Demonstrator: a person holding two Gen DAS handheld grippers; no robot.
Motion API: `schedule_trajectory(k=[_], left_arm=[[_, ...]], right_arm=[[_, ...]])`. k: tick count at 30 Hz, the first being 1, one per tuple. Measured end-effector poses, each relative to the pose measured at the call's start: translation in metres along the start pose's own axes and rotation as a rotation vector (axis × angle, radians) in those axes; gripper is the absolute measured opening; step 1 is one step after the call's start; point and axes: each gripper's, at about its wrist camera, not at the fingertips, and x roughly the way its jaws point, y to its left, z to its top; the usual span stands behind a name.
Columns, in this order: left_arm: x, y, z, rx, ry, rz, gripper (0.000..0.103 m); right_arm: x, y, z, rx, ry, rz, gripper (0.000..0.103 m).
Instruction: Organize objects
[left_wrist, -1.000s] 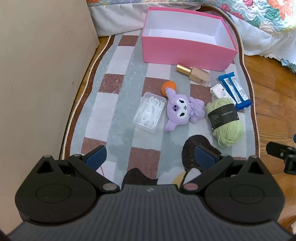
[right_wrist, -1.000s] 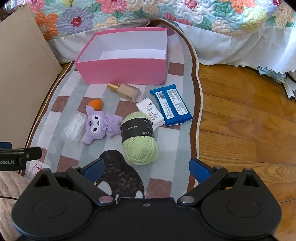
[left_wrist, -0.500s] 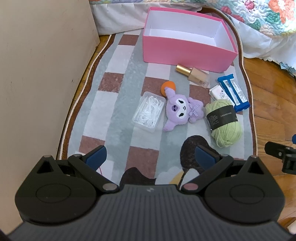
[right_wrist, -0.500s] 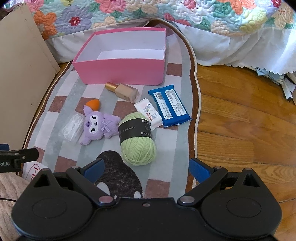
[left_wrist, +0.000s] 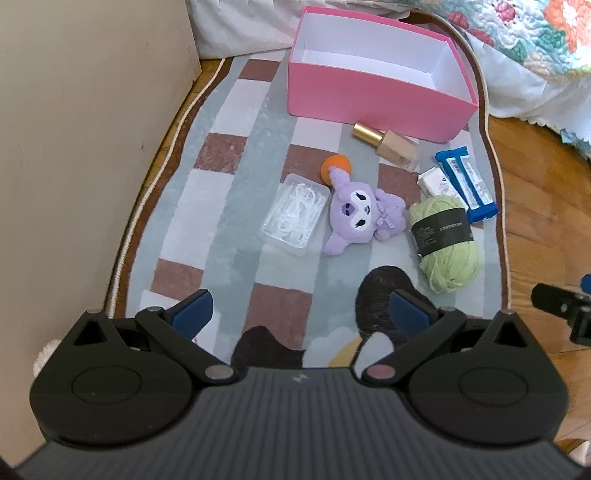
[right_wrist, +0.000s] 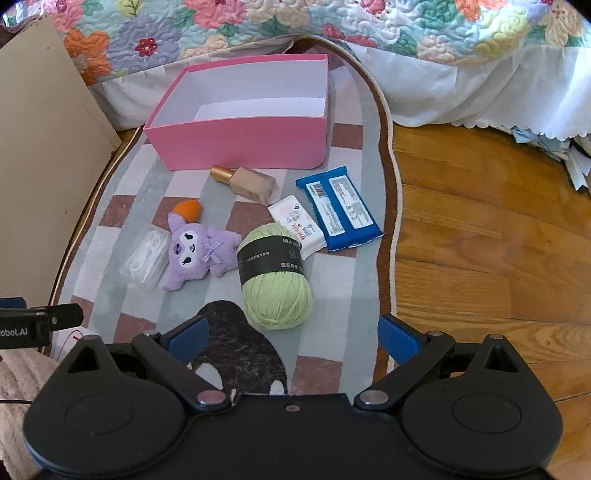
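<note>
Both grippers hang above the near end of the rug (left_wrist: 229, 192), and each one is wide open and holds nothing: the left gripper (left_wrist: 301, 314) points toward the plush (left_wrist: 360, 214), the right gripper (right_wrist: 293, 338) is just before the yarn (right_wrist: 275, 273). All things to organize lie on the rug, near the front of the pink box (right_wrist: 251, 129), which looks empty. From left to right there are a clear case (left_wrist: 295, 214) with white pieces, the purple plush with an orange sponge (left_wrist: 334, 166) touching its ear, the green yarn, a small white pack (right_wrist: 297, 225) touching the yarn, and a blue pack (right_wrist: 340, 208) beside it. A bottle (right_wrist: 245, 182) with a gold cap lies just beside the box wall. I think the yarn is the risk: it is round and soft, so a shallow grip could let it roll or pull a thread loose, and it may drag the white pack with it. The bottle could also roll if it is pushed. On the yarn band I can read only "MLK"; the other print is too small. The left tool shows "obot.AI" in the right view.
</note>
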Motion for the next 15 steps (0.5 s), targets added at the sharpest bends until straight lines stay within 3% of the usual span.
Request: schedule_trajectory(k=[15], left_arm=[[0.0011,0.0005,-0.0015,-0.002,0.001,-0.001,0.103]], right_arm=[[-0.0040,-0.0059,0.0011,-0.021,-0.011,-0.012,0.103]])
